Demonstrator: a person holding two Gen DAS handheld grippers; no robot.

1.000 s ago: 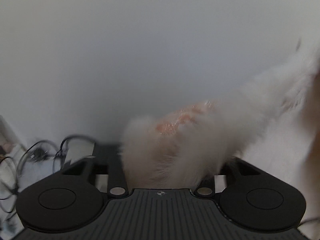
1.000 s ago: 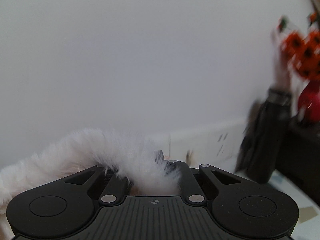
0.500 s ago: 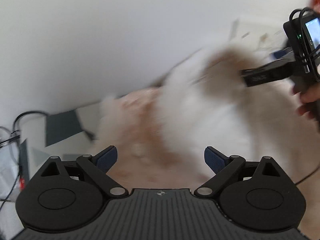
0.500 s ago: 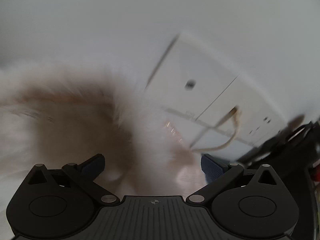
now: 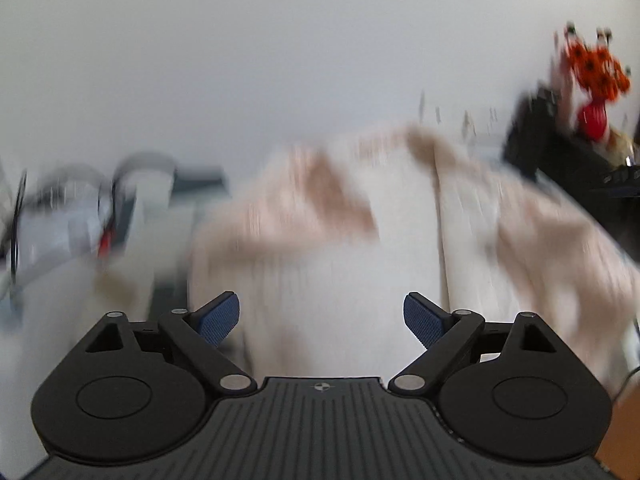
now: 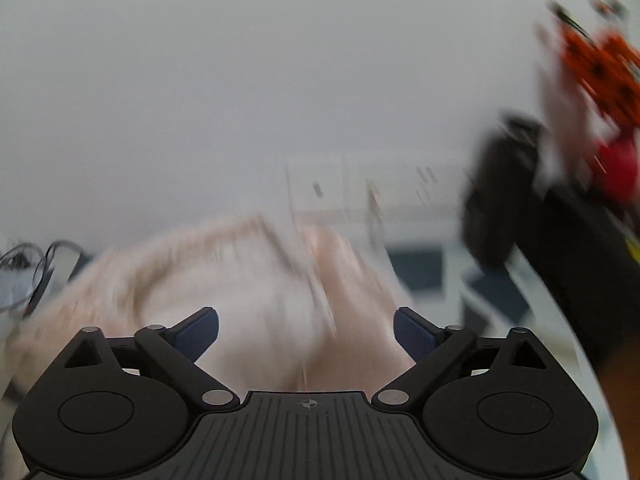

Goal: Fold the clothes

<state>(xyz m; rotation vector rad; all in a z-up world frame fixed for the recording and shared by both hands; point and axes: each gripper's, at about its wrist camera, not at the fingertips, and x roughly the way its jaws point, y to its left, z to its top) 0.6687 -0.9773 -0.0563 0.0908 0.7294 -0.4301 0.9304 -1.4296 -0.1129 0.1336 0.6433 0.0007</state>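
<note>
Spread low across both views, a fluffy cream and pale-pink garment [image 5: 328, 264], smeared by motion blur, folds and edges hard to make out. Lying ahead of and beneath the left gripper [image 5: 321, 320], jaws wide apart, blue pads empty, cloth showing between them without touching. Same for the right gripper [image 6: 306, 330]: parted wide, holding nothing, garment [image 6: 240, 280] just beyond. At far right, a round red vase [image 5: 594, 118] holding blurred orange flowers [image 5: 596, 66]. At left, tangled dark cables [image 5: 60, 200], indistinct
</note>
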